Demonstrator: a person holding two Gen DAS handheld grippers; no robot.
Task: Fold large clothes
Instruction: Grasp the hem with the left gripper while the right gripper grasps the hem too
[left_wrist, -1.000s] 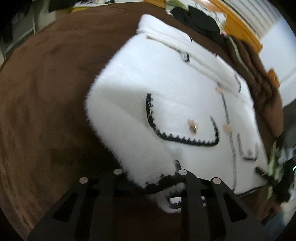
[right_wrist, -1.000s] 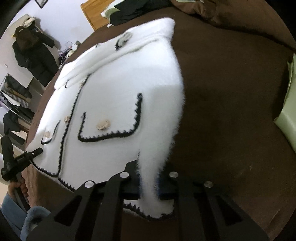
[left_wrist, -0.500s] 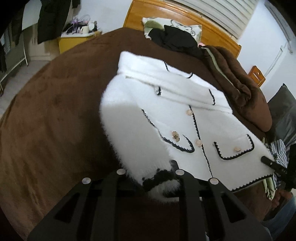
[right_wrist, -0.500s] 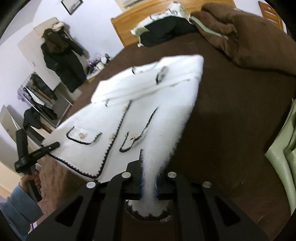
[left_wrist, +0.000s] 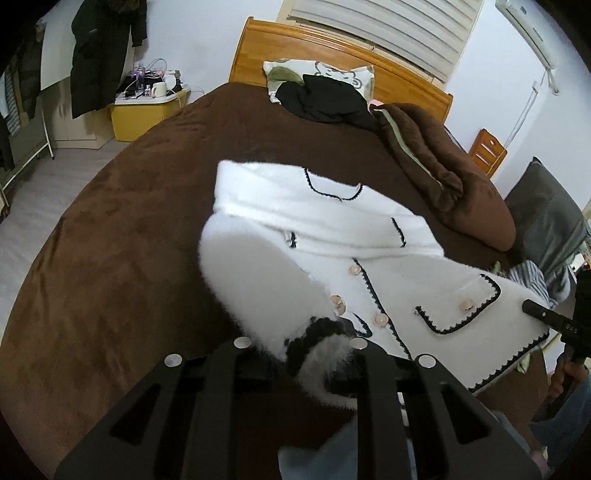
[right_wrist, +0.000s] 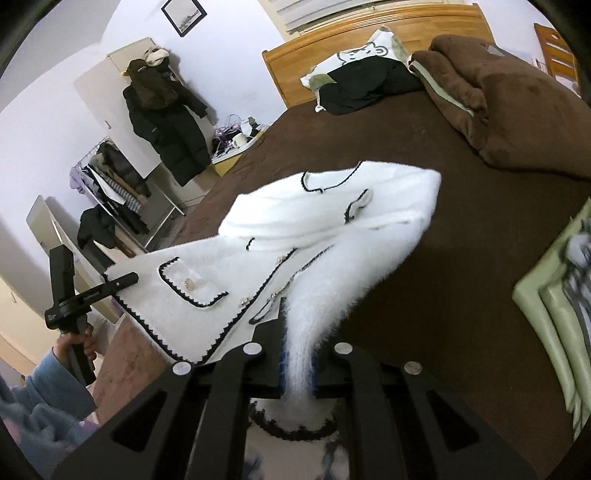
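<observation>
Currently: white jacket (left_wrist: 369, 240) raised over brown bed (left_wrist: 110, 258).
Left tongs (left_wrist: 299, 354) clamp one cuff, right tongs (right_wrist: 295, 365) the other.

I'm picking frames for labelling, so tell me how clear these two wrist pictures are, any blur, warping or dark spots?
Left wrist view: strong fisheye bending, black corners, white cardigan sharp, its near sleeve shaded grey. Right wrist view: same warping, green cushion at the right edge is smeared, bottom foreground is out of focus.

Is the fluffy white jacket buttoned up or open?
Buttoned up: the white jacket's black-trimmed front edges meet, with buttons along the seam.
</observation>
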